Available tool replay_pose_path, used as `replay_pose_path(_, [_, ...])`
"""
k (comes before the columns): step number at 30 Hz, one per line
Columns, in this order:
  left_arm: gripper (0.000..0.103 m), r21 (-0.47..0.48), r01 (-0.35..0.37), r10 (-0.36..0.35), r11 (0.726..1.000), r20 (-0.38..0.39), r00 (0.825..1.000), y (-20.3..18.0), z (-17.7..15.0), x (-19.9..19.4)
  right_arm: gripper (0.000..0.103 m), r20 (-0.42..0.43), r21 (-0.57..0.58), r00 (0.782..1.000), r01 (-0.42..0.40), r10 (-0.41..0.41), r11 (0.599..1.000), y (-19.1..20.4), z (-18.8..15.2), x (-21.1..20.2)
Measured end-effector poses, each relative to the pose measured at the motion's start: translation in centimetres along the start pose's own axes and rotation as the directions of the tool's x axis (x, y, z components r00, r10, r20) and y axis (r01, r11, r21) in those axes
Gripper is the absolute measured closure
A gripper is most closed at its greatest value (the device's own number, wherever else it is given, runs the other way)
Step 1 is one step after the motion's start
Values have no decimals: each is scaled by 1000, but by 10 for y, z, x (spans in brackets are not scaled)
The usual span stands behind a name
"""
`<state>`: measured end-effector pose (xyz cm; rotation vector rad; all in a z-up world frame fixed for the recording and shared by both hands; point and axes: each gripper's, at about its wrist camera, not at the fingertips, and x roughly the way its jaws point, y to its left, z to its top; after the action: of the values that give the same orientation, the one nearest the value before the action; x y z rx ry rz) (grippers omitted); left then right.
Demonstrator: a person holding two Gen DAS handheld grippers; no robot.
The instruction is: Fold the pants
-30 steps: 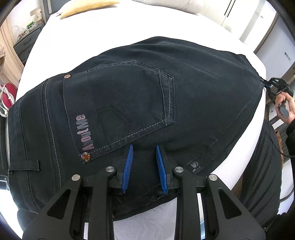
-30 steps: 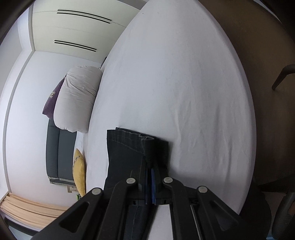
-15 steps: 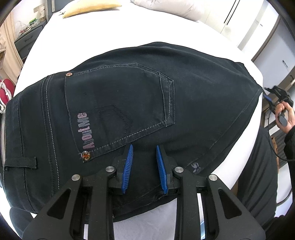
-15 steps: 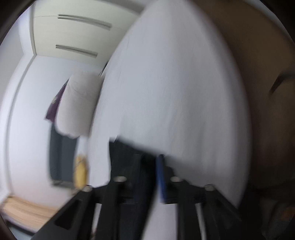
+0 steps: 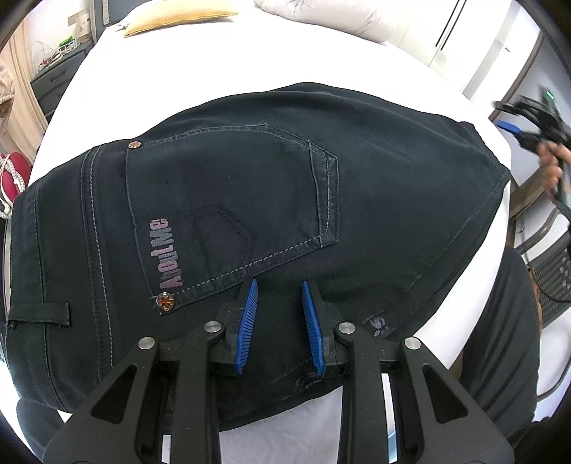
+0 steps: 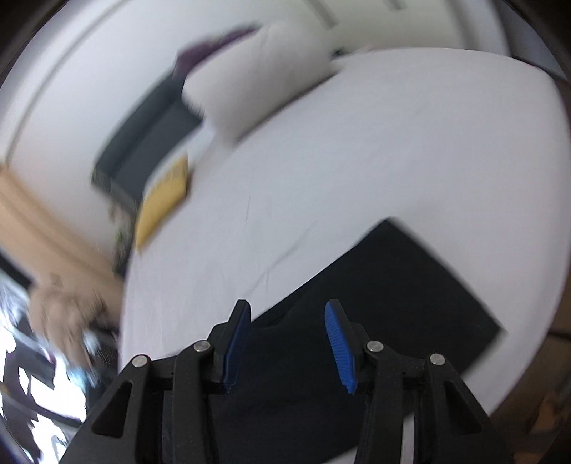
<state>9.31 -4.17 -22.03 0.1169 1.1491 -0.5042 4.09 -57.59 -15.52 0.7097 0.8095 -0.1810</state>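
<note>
Black jeans [image 5: 249, 214] lie folded flat on the white bed [image 5: 214, 64], back pocket and "AboutMe" print facing up. My left gripper [image 5: 278, 289] is open and empty, its blue pads just above the jeans near their front edge, below the pocket. My right gripper [image 6: 287, 310] is open and empty above the leg end of the jeans [image 6: 392, 303]; that view is blurred by motion. The right gripper also shows in the left wrist view [image 5: 514, 130], held off the bed's right side.
A yellow cushion [image 5: 178, 14] and a white pillow [image 5: 321, 14] lie at the bed's far end. A dark cabinet [image 5: 53, 82] stands at the left. A chair [image 5: 549, 271] stands at the right, beside the person's dark clothing [image 5: 499, 339].
My right gripper opened, let go of the leg end of the jeans and swung away with a turn. My left gripper stayed open and shifted slightly over the jeans.
</note>
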Motion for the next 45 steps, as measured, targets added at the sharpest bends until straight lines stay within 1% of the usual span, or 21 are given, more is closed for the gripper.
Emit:
replay_pose_path(3, [78,1,-8,8,1000,2,1000,-2,0,0,61,-81,-244,986,122,-146,962,43,0,44])
replay_pose_path(5, [78,3,-10,10,1000,4,1000,-3,0,1,63,-80,-403,962,208,-261,891,65,-7,68])
replay_pose_path(7, [78,7,-8,8,1000,4,1000,-3,0,0,80,-95,-479,935,259,-342,839,71,-11,84])
replay_pose_path(9, [78,6,-2,2,1000,5,1000,-2,-1,1,92,-139,-509,922,246,-360,825,72,-14,93])
replay_pose_path(11, [78,1,2,-2,1000,8,1000,-1,1,2,92,-198,-532,912,209,-360,821,73,-21,103])
replay_pose_path(14, [78,2,3,-3,1000,11,1000,1,-1,1,95,-269,-579,865,207,-425,788,68,-30,135])
replay_pose_path(16, [78,1,3,-3,1000,11,1000,2,-1,0,103,-243,-552,876,228,-416,802,55,-23,149])
replay_pose_path(18, [78,4,1,-2,1000,10,1000,2,-2,0,103,-192,-399,917,252,-350,882,28,2,154])
replay_pose_path(20, [78,8,-2,2,1000,9,1000,1,-2,0,103,-105,-285,920,335,-377,898,8,22,147])
replay_pose_path(21, [78,10,-3,3,1000,8,1000,0,-1,0,95,-35,-276,909,391,-416,878,7,29,137])
replay_pose_path(23, [78,6,-2,2,1000,11,1000,-1,-1,0,79,49,-268,927,370,-371,889,9,37,112])
replay_pose_path(25, [78,5,-4,4,1000,14,1000,-2,-2,1,42,64,-304,953,300,-295,904,14,37,94])
replay_pose_path(27, [77,9,-6,6,1000,16,1000,-2,-2,0,41,29,-431,973,218,-229,876,24,28,87])
replay_pose_path(30, [78,5,-6,5,1000,15,1000,-3,-2,0,41,-8,-602,960,218,-279,768,42,14,96])
replay_pose_path(33, [77,10,-12,12,1000,14,1000,-4,-3,1,59,-157,-631,960,84,-233,771,60,7,120])
replay_pose_path(35, [77,11,-12,12,1000,15,1000,-5,-3,1,59,-205,-638,944,70,-257,767,65,-1,139])
replay_pose_path(37, [77,16,-10,10,1000,21,1000,-5,-3,0,59,-175,-624,920,171,-350,763,52,1,159])
replay_pose_path(39, [77,15,-5,5,1000,26,1000,-5,-4,0,60,-81,-490,912,314,-401,813,25,24,156])
replay_pose_path(41, [77,10,-4,3,1000,28,1000,-4,-5,-2,61,-5,-310,858,487,-514,816,-3,43,132])
replay_pose_path(42, [77,7,-4,4,1000,31,1000,-4,-6,-2,60,-2,-243,862,491,-507,836,-10,47,115])
replay_pose_path(45, [77,5,-8,8,1000,36,999,-4,-9,-4,60,-13,-186,964,257,-264,948,2,34,65])
